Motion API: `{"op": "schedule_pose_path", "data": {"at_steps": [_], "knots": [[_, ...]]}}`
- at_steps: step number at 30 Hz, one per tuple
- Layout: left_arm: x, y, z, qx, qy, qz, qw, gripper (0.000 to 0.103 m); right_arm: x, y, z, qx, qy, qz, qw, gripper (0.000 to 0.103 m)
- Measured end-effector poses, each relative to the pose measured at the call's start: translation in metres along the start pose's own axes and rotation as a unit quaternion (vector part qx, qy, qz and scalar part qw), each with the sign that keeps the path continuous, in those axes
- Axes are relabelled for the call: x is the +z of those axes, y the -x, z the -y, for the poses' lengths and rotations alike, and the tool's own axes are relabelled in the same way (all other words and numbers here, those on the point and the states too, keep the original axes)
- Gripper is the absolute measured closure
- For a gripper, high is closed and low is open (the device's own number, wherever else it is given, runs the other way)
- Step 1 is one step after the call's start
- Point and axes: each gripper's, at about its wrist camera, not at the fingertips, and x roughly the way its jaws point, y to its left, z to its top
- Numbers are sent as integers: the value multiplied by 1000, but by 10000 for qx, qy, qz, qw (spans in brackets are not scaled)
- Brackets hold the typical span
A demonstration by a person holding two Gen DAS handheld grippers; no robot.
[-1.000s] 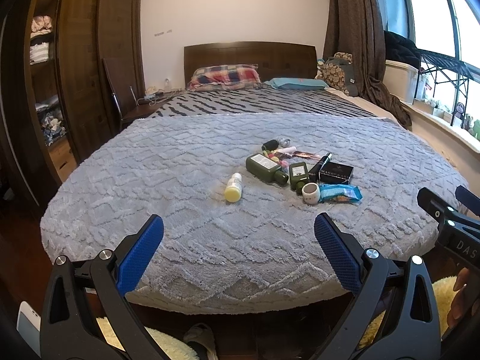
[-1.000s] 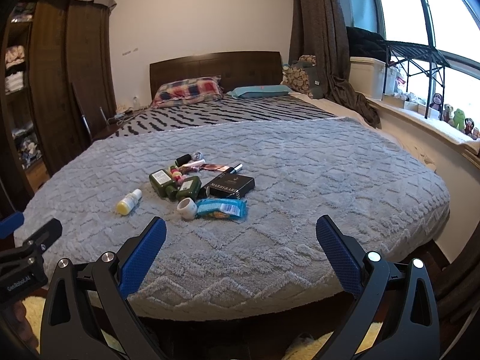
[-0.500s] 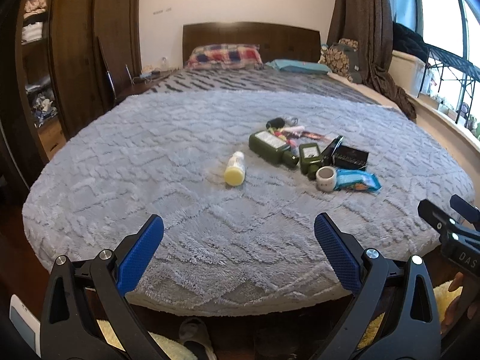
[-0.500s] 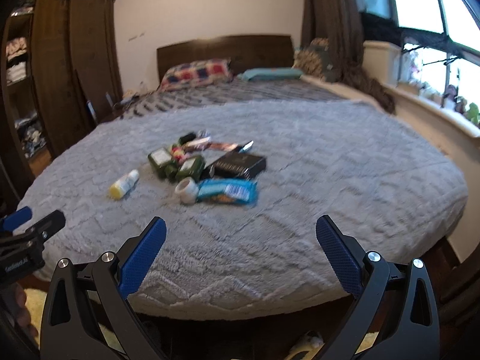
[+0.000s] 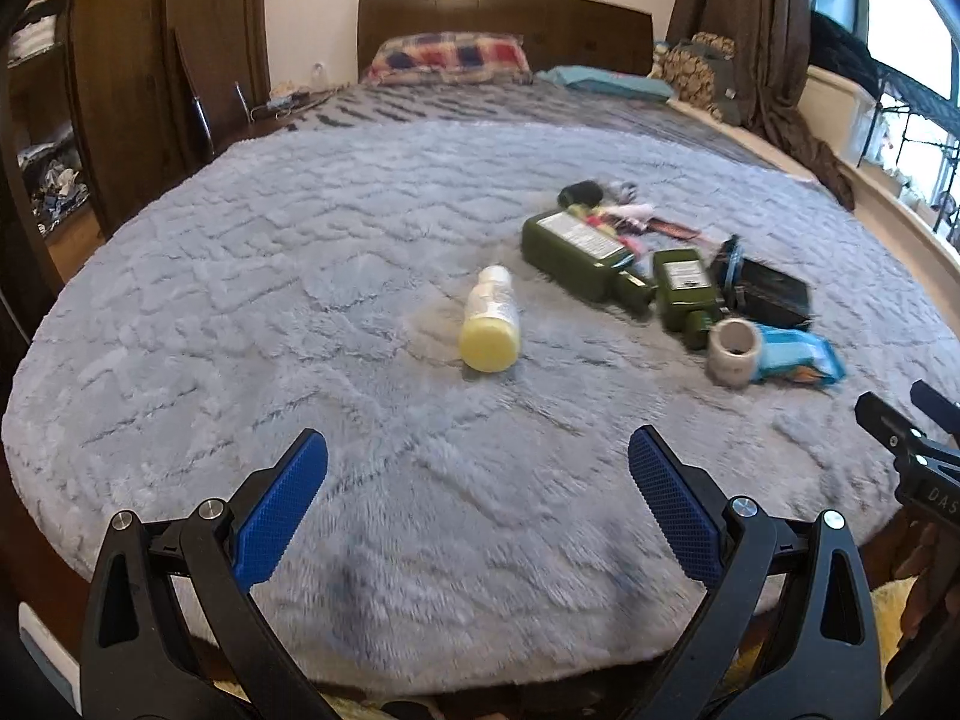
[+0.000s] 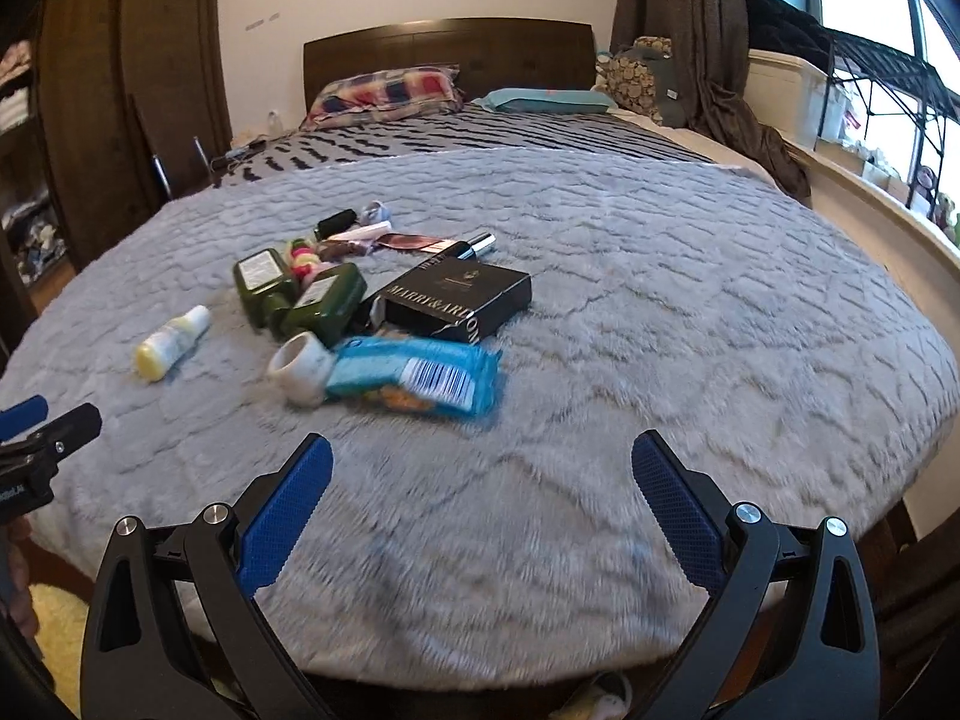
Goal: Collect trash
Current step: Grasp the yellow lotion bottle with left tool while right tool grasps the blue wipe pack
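Observation:
Trash lies in a loose heap on the grey blanket [image 5: 270, 300] of the bed. A small bottle with a yellow cap [image 5: 489, 321] [image 6: 171, 343] lies apart on the left. Two dark green bottles [image 5: 582, 252] [image 6: 324, 303], a black box [image 6: 459, 297] [image 5: 774, 297], a white tape roll [image 6: 303, 369] [image 5: 733, 351] and a blue snack wrapper [image 6: 414, 375] [image 5: 798, 357] lie together. My left gripper [image 5: 477, 471] stands open over the near blanket, short of the yellow-capped bottle. My right gripper [image 6: 480, 480] is open too, just short of the wrapper.
Pillows [image 6: 384, 90] and a wooden headboard [image 5: 504, 6] are at the far end. A dark wardrobe [image 5: 120, 72] stands left, curtains [image 6: 690, 30] and a window ledge [image 6: 870, 192] right. The right half of the blanket [image 6: 720, 300] holds nothing. A yellow rug [image 6: 54, 630] lies on the floor.
Both grippers have moved forward and lower toward the bed, so the trash looms larger. Both stay open and nothing has been picked up.

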Motion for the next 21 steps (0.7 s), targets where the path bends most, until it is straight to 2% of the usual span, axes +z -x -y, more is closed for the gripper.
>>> {"op": "schedule_pose_path", "data": {"at_steps": [4, 10, 19, 21], "knots": [[11, -24, -3, 84, -28, -107, 9999, 8, 3, -26, -3, -82, 205, -211, 9995, 3], [27, -58, -3, 72, -108, -296, 9995, 8, 12, -52, -10, 13, 265, -357, 9990, 3], [46, -95, -4, -3, -59, -463, 9989, 23, 28, -74, -26, 229, 359, -393, 9983, 3], [49, -98, -3, 6, -110, -449, 9989, 30, 31, -76, -28, 282, 345, -408, 9982, 3]]}}
